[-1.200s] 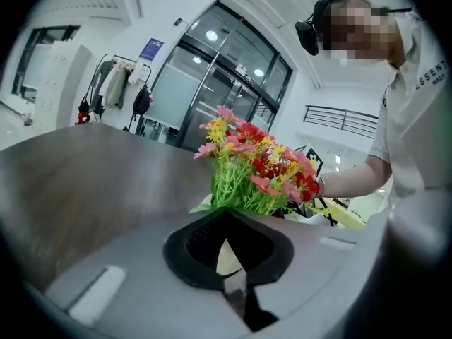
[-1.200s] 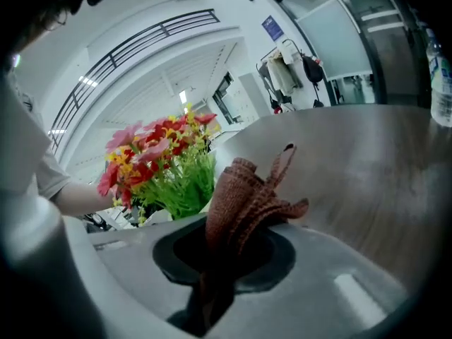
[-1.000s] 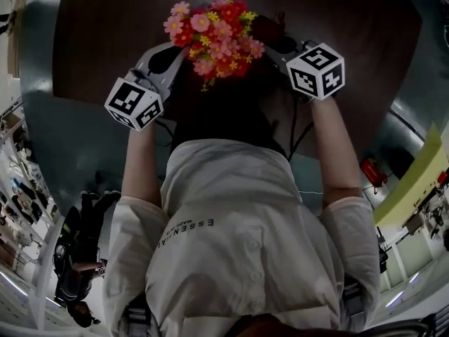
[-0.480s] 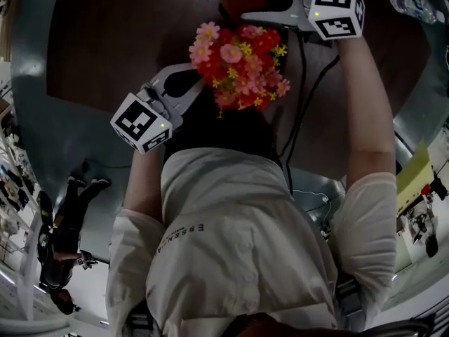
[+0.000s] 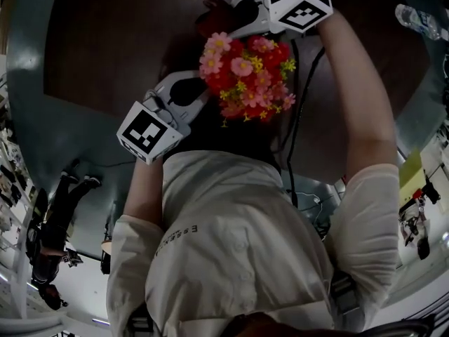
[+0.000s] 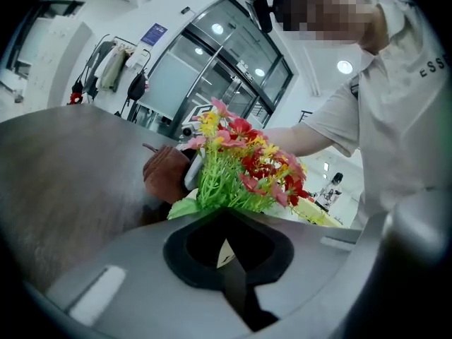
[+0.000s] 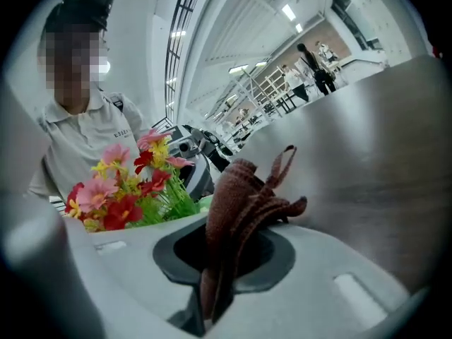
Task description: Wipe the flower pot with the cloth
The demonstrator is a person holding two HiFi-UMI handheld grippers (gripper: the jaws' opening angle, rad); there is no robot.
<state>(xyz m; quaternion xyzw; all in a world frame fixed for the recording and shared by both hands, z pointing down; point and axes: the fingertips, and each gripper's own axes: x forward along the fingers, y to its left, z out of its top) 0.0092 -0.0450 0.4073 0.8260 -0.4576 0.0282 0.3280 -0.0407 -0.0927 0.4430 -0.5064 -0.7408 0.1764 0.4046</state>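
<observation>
A bunch of pink, red and yellow artificial flowers with green stems stands over the flower pot; the blooms hide the pot in the head view. My left gripper reaches in from the lower left, its jaws shut at the base of the stems, a pale sliver of pot rim pinched between them. My right gripper is on the far side of the flowers, shut on a bunched brown cloth, which hangs just behind the plant.
The pot stands on a dark brown round table. A black cable trails from the right gripper along the arm. A clear water bottle lies at the far right. Grey floor surrounds the table.
My right gripper has swung with the cloth from the right side of the flowers round to their far side and turned. The left gripper has stayed at the pot.
</observation>
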